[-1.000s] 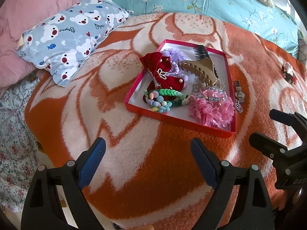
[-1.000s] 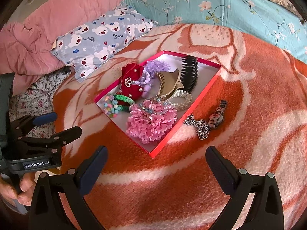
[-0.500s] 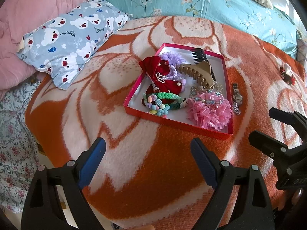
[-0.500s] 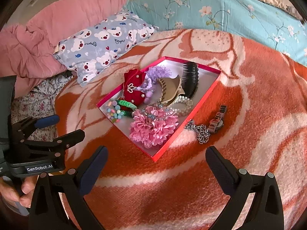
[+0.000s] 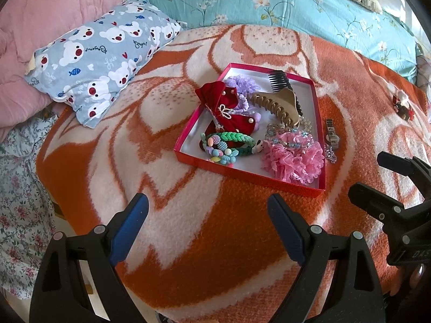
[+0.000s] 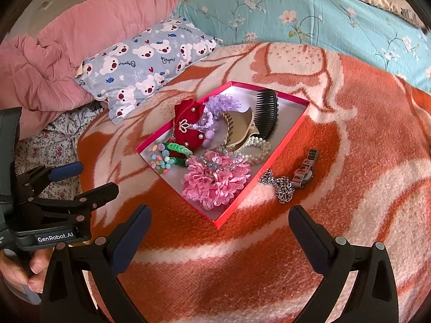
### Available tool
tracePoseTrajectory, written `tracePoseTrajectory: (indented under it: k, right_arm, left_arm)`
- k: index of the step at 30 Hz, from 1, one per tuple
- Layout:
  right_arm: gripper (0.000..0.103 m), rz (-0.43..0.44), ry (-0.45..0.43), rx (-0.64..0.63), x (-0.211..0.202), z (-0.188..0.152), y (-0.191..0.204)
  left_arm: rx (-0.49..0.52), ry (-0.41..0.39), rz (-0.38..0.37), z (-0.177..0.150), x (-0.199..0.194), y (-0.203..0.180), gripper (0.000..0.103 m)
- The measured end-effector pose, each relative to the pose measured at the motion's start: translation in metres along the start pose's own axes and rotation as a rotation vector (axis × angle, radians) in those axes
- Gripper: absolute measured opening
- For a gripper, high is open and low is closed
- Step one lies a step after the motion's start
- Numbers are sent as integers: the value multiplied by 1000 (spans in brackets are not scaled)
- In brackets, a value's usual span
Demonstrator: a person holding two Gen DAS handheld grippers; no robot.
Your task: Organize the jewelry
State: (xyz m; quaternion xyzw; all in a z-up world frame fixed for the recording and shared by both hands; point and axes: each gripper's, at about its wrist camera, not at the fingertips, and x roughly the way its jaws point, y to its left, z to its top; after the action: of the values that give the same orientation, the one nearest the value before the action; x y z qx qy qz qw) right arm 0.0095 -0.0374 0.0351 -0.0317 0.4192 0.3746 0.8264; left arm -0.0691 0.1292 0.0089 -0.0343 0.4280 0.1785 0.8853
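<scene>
A shallow red box [image 5: 242, 172] [image 6: 282, 145] lies on the orange-and-white blanket. It holds a pink flower scrunchie [image 5: 293, 161] [image 6: 215, 180], a red velvet bow [image 5: 226, 105], a beige claw clip [image 6: 239, 129], a black comb [image 6: 266, 113], a green braided bracelet [image 5: 231, 137] and pearls [image 6: 258, 150]. Outside it, to the right, lie a watch [image 5: 332, 134] [image 6: 304, 172] and a silver chain [image 6: 280, 185]. My left gripper [image 5: 206, 210] hovers open in front of the box, holding nothing. My right gripper [image 6: 219, 215] is open over the box's near corner.
A bear-print pillow [image 5: 102, 62] and a pink quilt [image 6: 80, 48] lie at the back left, a teal flowered cover [image 6: 309, 18] behind. A small dark red ornament [image 5: 402, 107] sits on the blanket far right. The bed edge drops off at the left.
Nothing in the box or on the blanket has moved. Both grippers stay open in about the same place.
</scene>
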Motion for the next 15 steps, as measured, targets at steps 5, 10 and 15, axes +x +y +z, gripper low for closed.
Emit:
tracePoseTrajectory:
  k: [5, 10, 15]
  right_arm:
    - [102, 0, -7, 0, -1, 1, 0]
    - [102, -1, -6, 0, -1, 0, 0]
    - [102, -1, -14, -1, -3, 1, 1]
  left_arm:
    - [1, -1, -2, 0, 0, 0, 91]
    - [-3, -4, -3, 1, -1, 1, 91]
    - [-5, -9, -1, 2, -3, 1, 91]
